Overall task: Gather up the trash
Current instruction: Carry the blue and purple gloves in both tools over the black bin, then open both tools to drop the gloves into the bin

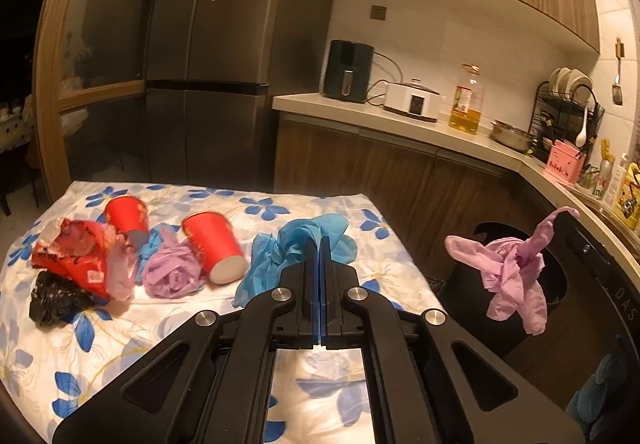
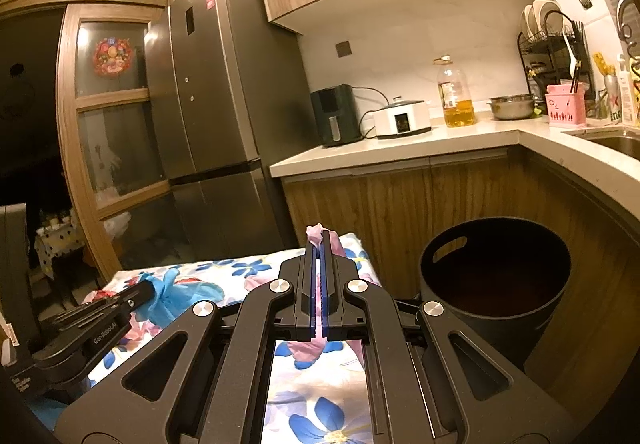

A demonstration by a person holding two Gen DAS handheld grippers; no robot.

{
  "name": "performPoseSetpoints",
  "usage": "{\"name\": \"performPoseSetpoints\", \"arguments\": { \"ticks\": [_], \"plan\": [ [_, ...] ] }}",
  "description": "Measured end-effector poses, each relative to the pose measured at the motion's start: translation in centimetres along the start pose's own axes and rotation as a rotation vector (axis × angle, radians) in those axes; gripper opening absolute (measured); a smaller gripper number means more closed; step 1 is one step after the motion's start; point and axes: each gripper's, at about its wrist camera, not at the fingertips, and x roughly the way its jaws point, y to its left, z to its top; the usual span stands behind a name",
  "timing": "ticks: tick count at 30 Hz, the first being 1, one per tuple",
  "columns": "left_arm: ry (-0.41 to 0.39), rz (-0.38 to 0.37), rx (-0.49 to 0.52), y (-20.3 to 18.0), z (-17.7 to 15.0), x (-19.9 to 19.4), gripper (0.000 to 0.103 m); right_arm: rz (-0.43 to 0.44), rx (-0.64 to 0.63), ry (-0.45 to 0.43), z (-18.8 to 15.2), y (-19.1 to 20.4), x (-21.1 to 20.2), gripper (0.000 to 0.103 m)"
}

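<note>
**Trash half gathered: two bags in the grippers, most of the pile still on the cloth**

Trash is split between the air and the flowered cloth (image 1: 60,344). Nearest, the left gripper (image 1: 321,244) has its jaws pressed together on a crumpled blue bag (image 1: 312,234), lifted a little above the cloth near its right edge. The right gripper (image 2: 319,240) is likewise pinched tight on a pink bag (image 1: 516,276), which hangs near the rim of the black bin (image 2: 496,284); in the right wrist view only a pink tip shows above the fingertips. The bin stands on the floor just off the cloth's right edge, and its inside looks dark; whether anything lies in it cannot be told.

Farther along the cloth's left side wait a black bag (image 1: 54,298), a red wrapper (image 1: 76,254), a purple bag (image 1: 168,272) and two red cups, one (image 1: 214,248) lying beside the purple bag and the other (image 1: 126,217) near the far edge.

By my reading, the work is at an early to middle stage: two bags are in hand but not yet dropped, and at least five things remain to be picked up and carried to the bin.
</note>
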Motion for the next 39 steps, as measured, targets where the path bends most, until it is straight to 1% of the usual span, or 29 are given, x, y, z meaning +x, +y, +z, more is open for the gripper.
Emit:
{"name": "performPoseSetpoints", "arguments": {
  "ticks": [6,11,21,25,30,35,39],
  "plan": [
    [-0.003,-0.051,0.045,-2.8,0.8,0.6,0.000,-0.043,-0.010,-0.006,0.8,-0.9,-0.1,0.001],
    [-0.008,-0.111,0.103,-6.3,1.3,1.5,0.000,-0.086,-0.012,-0.015,1.4,-2.4,-0.2,0.001],
    [-0.021,-0.220,0.188,-12.8,2.1,3.5,0.000,-0.188,-0.002,-0.034,2.8,-7.3,-0.1,0.001],
    [-0.008,-0.258,0.208,-15.0,2.1,4.6,0.000,-0.226,0.009,-0.039,3.3,-9.5,0.1,0.001],
    [0.008,-0.308,0.229,-17.7,2.3,6.2,0.000,-0.251,0.019,-0.036,3.8,-11.6,0.5,0.001],
    [0.017,-0.353,0.260,-20.0,2.0,7.7,0.000,-0.258,0.026,-0.011,3.9,-13.4,1.7,0.002],
    [0.050,-0.377,0.274,-21.3,1.5,9.3,0.000,-0.257,0.026,0.016,3.8,-14.3,2.7,0.002]
  ]
}}
